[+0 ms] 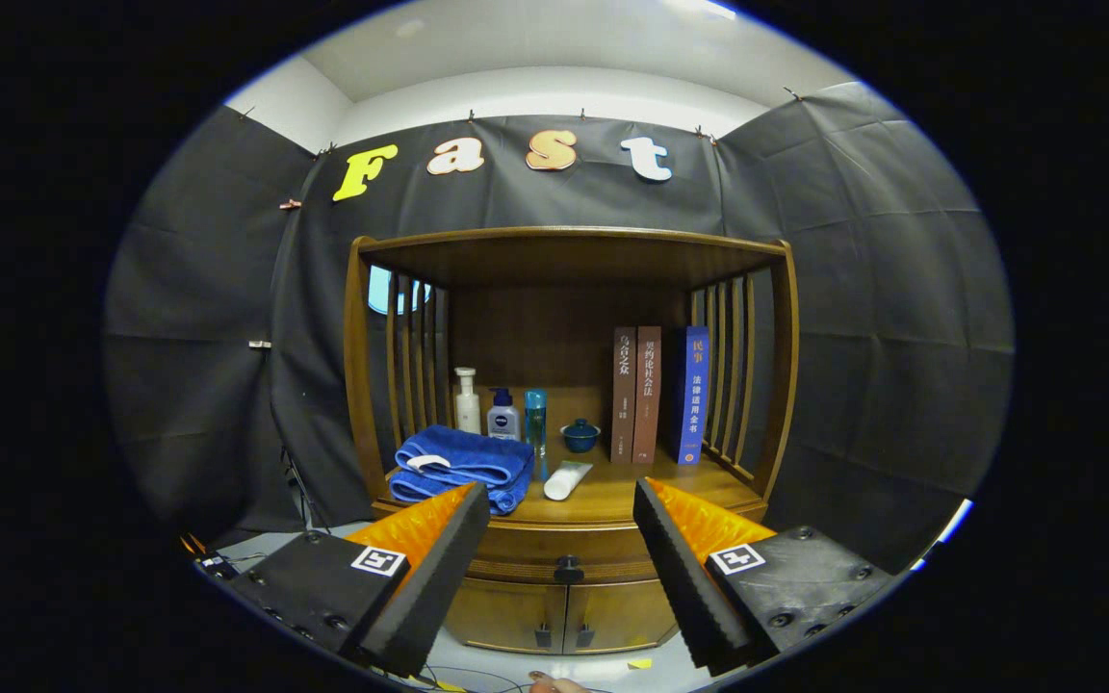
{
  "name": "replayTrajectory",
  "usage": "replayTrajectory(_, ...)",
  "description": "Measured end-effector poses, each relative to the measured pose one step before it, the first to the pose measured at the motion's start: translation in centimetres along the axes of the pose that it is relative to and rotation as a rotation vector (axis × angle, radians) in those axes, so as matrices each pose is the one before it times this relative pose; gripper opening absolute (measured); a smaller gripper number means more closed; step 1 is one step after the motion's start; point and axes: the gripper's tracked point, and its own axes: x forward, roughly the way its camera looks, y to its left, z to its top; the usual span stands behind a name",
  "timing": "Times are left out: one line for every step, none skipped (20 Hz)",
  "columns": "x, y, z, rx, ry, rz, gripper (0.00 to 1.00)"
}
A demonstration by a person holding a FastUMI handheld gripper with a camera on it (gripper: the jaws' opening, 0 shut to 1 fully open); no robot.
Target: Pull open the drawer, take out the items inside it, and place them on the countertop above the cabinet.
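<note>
So the gripper [562, 539] is hanging in front of the cabinet [569, 577] with its fingers spread wide, nothing between them, not touching anything. The drawer [564, 547] sits in the gap between the two fingers, a bit beyond them, and it's closed, front flush with the cabinet. Its dark knob [568, 568] is pretty much dead centre between the fingertips. Below that there are two small doors [564, 616] with dark handles.

The countertop [612, 496] is just beyond and above the fingers, under a wooden shelf frame with slatted sides. Just past the left finger there's a folded blue towel [463, 467]. Behind it stand a white pump bottle [466, 399], a small lotion bottle with a blue cap [502, 416] and a slim teal bottle [535, 422]. A white tube [566, 479] lies flat next to the towel, and a little dark teal lidded cup [580, 435] is further back. Toward the right finger's side, three books [656, 395] stand upright.

At the very bottom, nearer than the fingers, there's what looks like a bit of a hand [554, 685], hard to say for sure.
</note>
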Motion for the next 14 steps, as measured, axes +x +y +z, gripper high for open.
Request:
replayTrajectory(0.044, 0.007, 0.192, -0.00419, -0.00377, -0.00352, 0.99)
replayTrajectory(-0.087, 0.058, 0.092, -0.00494, -0.00235, -0.00109, 0.99)
replayTrajectory(-0.091, 0.001, 0.246, -0.00307, -0.00242, 0.00125, 0.99)
replayTrajectory(-0.061, -0.029, 0.187, 0.00144, -0.00173, 0.00094, 0.99)
replayTrajectory(-0.027, 0.105, 0.037, 0.00521, -0.00066, 0.00285, 0.99)
replayTrajectory(-0.085, -0.002, 0.179, 0.00571, 0.00165, 0.00157, 0.99)
replayTrajectory(-0.061, 0.054, 0.168, 0.00513, -0.00001, 0.00079, 0.98)
replayTrajectory(-0.101, 0.005, 0.321, 0.00406, -0.00537, 0.00167, 0.99)
replayTrajectory(-0.034, -0.001, 0.339, 0.00058, -0.00802, -0.00123, 0.99)
replayTrajectory(-0.134, -0.098, 0.295, -0.00226, -0.00663, -0.00146, 0.99)
replayTrajectory(-0.056, 0.053, 0.098, -0.00371, -0.00476, -0.00197, 0.99)
replayTrajectory(-0.082, -0.065, 0.194, -0.00417, -0.00004, -0.00434, 0.99)
replayTrajectory(-0.127, 0.032, 0.205, -0.00226, -0.00038, -0.00114, 0.99)
replayTrajectory(0.084, 0.017, 0.071, 0.00175, -0.00148, 0.00003, 0.99)
